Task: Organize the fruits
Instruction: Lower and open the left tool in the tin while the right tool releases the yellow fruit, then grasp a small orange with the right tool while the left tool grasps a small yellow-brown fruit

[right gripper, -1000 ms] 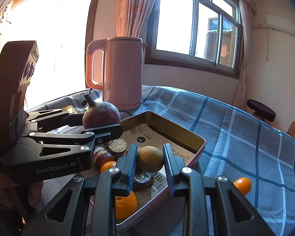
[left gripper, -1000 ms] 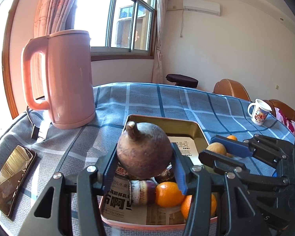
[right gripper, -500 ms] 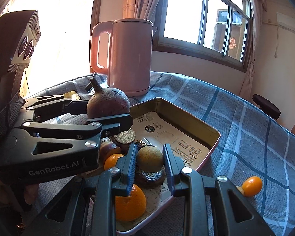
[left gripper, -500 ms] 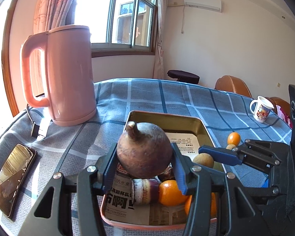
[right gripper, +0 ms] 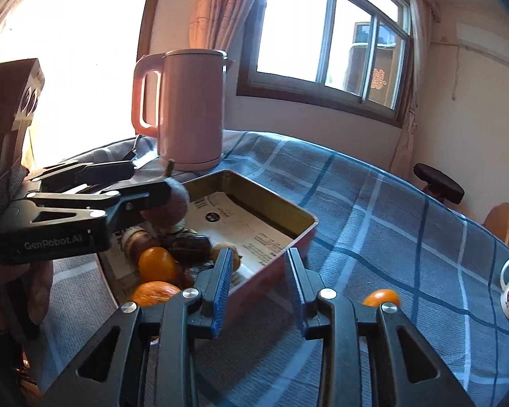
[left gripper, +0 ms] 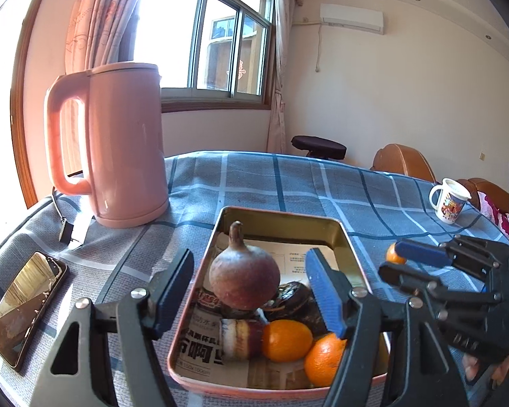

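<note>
A gold tray (left gripper: pixel 278 213), lined with newspaper, holds oranges (left gripper: pixel 286 339), dark fruits and a round purple-brown fruit (left gripper: pixel 244 278) with a stem. My left gripper (left gripper: pixel 247 271) is over the tray's near half, its jaws opening. The purple fruit rests on the pile between the pads, clear of both. My right gripper (right gripper: pixel 258 264) hangs over the tray's (right gripper: pixel 271 196) near corner, jaws opening with nothing between them. A yellow-brown fruit (right gripper: pixel 232 257) lies in the tray just beyond its left finger. One small orange (right gripper: pixel 380 296) sits on the cloth to the right.
A pink kettle (left gripper: pixel 125 156) stands at the back left with its cord trailing on the blue checked cloth. A phone (left gripper: pixel 25 308) lies near the left edge, and a printed mug (left gripper: pixel 449 200) stands at the far right. Chairs stand beyond the table.
The left jaws have spread and the purple fruit has dropped onto the pile in the tray. The right gripper has let go of the yellow-brown fruit and drawn back to the right.
</note>
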`<state>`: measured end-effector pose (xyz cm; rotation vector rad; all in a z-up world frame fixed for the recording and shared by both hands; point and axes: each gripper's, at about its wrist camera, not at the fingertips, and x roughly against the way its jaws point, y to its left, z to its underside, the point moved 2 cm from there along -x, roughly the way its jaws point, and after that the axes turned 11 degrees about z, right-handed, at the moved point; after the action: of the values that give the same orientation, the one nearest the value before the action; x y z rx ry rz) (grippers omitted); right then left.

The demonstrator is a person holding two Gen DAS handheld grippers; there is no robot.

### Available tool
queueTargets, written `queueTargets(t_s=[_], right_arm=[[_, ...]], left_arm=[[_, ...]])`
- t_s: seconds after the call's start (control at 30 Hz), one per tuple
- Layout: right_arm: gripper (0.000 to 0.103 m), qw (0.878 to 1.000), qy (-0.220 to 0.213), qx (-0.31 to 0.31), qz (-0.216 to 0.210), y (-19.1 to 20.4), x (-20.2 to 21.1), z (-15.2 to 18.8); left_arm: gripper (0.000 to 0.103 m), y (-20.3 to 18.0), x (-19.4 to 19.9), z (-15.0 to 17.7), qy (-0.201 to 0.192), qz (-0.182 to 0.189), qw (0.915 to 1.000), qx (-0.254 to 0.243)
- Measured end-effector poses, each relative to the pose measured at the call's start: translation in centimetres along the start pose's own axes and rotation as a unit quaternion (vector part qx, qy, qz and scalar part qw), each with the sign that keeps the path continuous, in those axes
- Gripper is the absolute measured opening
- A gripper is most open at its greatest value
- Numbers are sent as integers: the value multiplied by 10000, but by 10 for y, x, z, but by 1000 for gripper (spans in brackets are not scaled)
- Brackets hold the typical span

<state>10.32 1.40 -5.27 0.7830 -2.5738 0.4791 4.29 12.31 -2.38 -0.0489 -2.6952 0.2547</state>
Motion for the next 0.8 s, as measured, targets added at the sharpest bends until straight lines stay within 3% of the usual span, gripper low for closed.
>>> queueTargets(t_s=[0.13, 0.27, 0.4, 0.57, 0.67, 0.73, 0.8], right_arm=[[46, 9936, 293, -866, 664, -73, -9, 6], [51, 9852, 767, -1323, 770, -107, -34, 17], [51, 9835, 1092, -1337, 534, -106, -55, 23], [51, 9787, 1391, -1470, 345, -106, -69, 29], [49, 9727, 1611, -1671, 60, -108, -79, 33], [42, 9698, 1640, -1806, -6, -112, -79, 36], [42, 9696, 1619, -1833, -73, -113, -76, 37]], left_arm=[[78, -32, -5, -3, -65, 200, 9996, -198], [80, -65, -15, -5, -27, 393, 9978, -530], [80, -71, -24, -5, 66, 347, 9975, -615], [81, -49, -25, -12, 78, 158, 9995, -269], [88, -58, -24, -14, 49, 171, 9991, -378], [88, -72, -25, -14, 54, 288, 9981, -546], [88, -87, -28, -14, 79, 422, 9964, -736]])
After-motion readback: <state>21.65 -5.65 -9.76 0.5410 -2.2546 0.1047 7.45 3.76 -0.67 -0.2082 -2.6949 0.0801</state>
